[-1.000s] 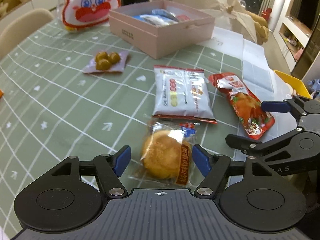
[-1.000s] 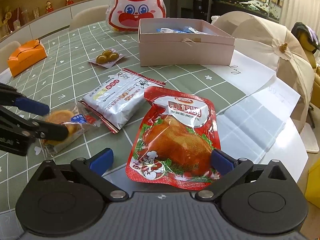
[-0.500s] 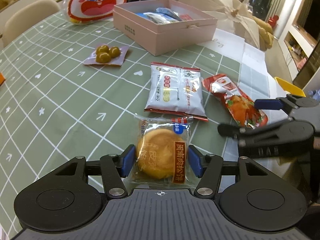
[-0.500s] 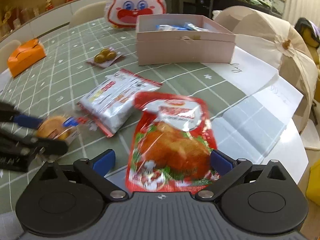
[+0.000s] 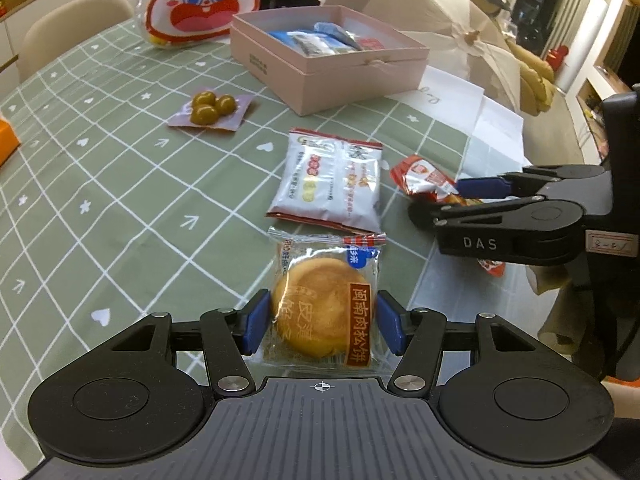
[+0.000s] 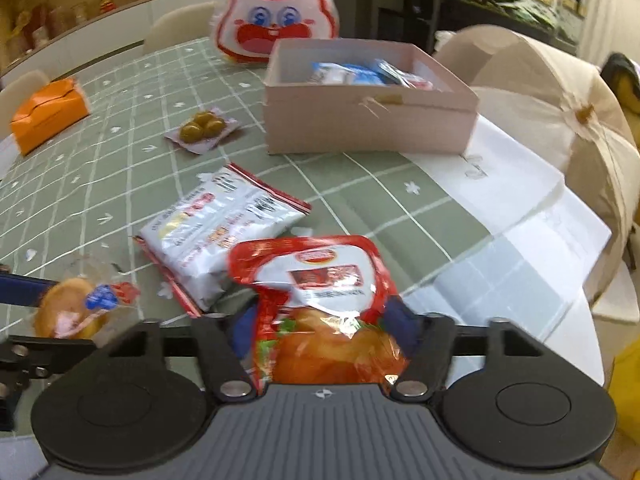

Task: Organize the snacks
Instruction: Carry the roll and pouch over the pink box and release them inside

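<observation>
Green gridded table [image 5: 120, 200], pink box [image 5: 332, 76] at far edge. Left gripper [image 5: 320, 320] clamped the cake [image 5: 320, 308]; right gripper [image 6: 324, 332] was closing on the red pouch [image 6: 320, 280] — both apparently bound for the box.

Home dining rm: tablecloth [image 5: 120, 184], chairs [image 5: 68, 20] (figurine shelf [image 6: 60, 8]).

Green grid tablecloth [image 5: 120, 208], orange tissue box [image 6: 50, 114], beige chairs [image 5: 68, 28], white paper sheets [image 6: 516, 216] at the table edge
</observation>
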